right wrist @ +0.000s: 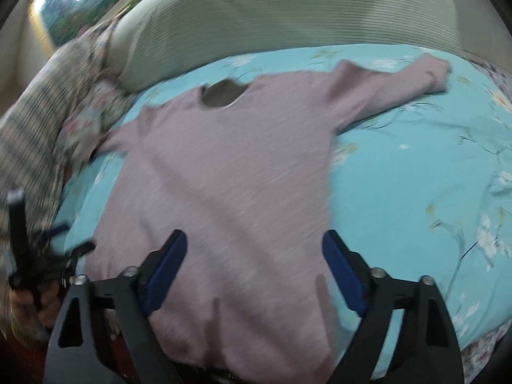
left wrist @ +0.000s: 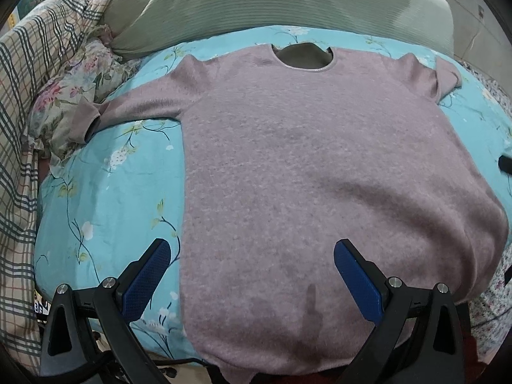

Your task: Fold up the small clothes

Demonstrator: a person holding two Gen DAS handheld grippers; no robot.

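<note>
A small mauve long-sleeved sweater (left wrist: pixel 304 166) lies flat on a turquoise floral sheet (left wrist: pixel 105 198), neck hole far, hem near. It also shows, blurred, in the right wrist view (right wrist: pixel 224 172). Its left sleeve (left wrist: pixel 128 108) reaches out to the left; its right sleeve (right wrist: pixel 400 86) reaches out to the right. My left gripper (left wrist: pixel 252 272) is open and empty above the hem's left part. My right gripper (right wrist: pixel 254 262) is open and empty above the hem's right part. The left gripper also shows at the left edge of the right wrist view (right wrist: pixel 38 256).
A green ribbed pillow (left wrist: pixel 272 3) lies behind the sweater. A plaid quilt (left wrist: pixel 28 102) and a floral cloth (left wrist: pixel 73 96) are bunched at the left. The sheet's near edge drops off just below the hem.
</note>
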